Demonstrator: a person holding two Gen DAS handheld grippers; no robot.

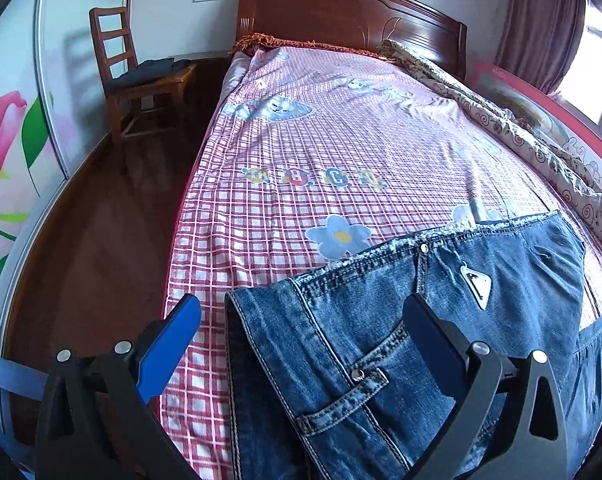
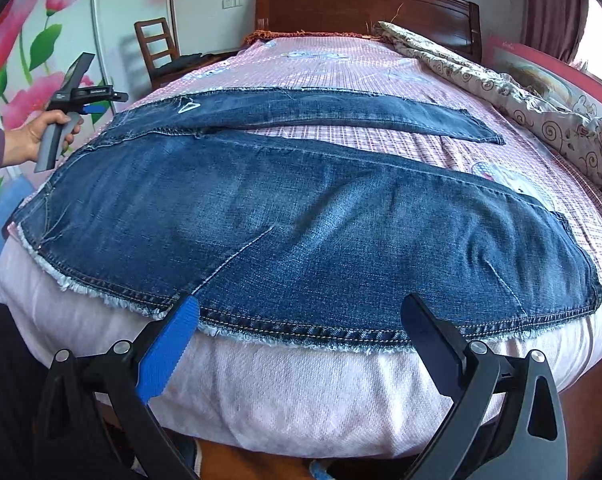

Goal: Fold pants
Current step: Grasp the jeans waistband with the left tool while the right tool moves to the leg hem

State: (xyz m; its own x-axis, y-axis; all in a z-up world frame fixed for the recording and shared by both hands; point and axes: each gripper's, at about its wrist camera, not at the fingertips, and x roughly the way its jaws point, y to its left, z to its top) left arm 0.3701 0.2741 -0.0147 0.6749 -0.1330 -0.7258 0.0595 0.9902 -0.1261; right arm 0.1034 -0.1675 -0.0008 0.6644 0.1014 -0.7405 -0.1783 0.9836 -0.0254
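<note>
Blue denim pants [image 2: 301,216] lie spread flat across the foot of the bed, near leg along the bed's front edge, far leg [image 2: 341,114] behind it. In the left wrist view the waist end [image 1: 381,340] with a pocket and a triangular metal badge lies under me. My left gripper [image 1: 301,316] is open, hovering over the waistband, touching nothing. It also shows in the right wrist view [image 2: 79,80], held in a hand at the bed's left side. My right gripper [image 2: 299,316] is open and empty, just in front of the near leg's frayed side edge.
The bed has a pink checked sheet [image 1: 301,140] and a wooden headboard [image 1: 341,12]. A rolled patterned quilt [image 2: 521,100] lies along its right side. A wooden chair [image 1: 137,80] with dark clothes stands left of the bed on the wooden floor [image 1: 101,240].
</note>
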